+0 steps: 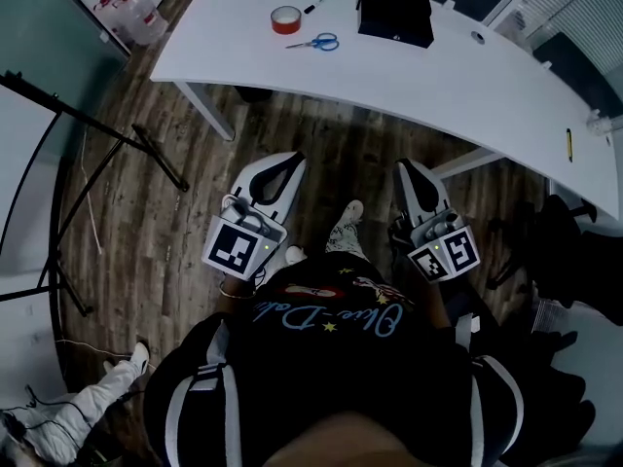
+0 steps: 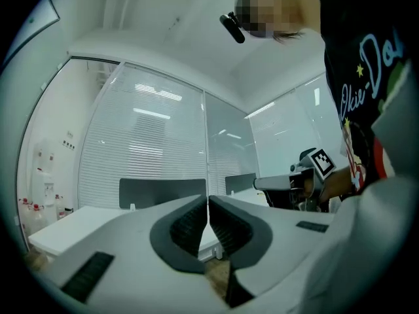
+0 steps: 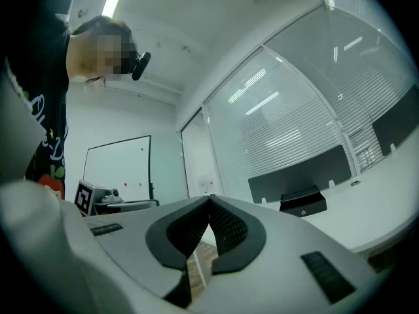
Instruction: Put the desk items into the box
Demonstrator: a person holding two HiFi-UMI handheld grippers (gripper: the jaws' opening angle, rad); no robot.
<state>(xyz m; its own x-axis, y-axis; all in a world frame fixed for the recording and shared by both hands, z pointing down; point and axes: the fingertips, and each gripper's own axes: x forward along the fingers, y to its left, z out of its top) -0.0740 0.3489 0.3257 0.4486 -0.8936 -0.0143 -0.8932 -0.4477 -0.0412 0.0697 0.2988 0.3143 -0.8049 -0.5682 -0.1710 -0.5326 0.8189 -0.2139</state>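
Observation:
On the white desk point(image 1: 409, 76) lie a red tape roll point(image 1: 286, 19), a black marker point(image 1: 317, 3) and blue-handled scissors point(image 1: 316, 42). A black box point(image 1: 395, 8) stands beside them, and it also shows on the desk in the right gripper view, as the black box point(image 3: 302, 203). My left gripper point(image 1: 294, 158) and right gripper point(image 1: 401, 165) are held over the wooden floor, short of the desk's near edge. In their own views the left gripper point(image 2: 208, 201) and right gripper point(image 3: 209, 198) are both shut with nothing between the pads.
A small yellow item point(image 1: 568, 142) lies at the desk's right end. A black tripod point(image 1: 107, 134) stands on the floor at the left, with bottles point(image 1: 131, 13) behind it. Glass walls with blinds point(image 2: 150, 156) enclose the room. A whiteboard point(image 3: 118, 169) hangs at the left.

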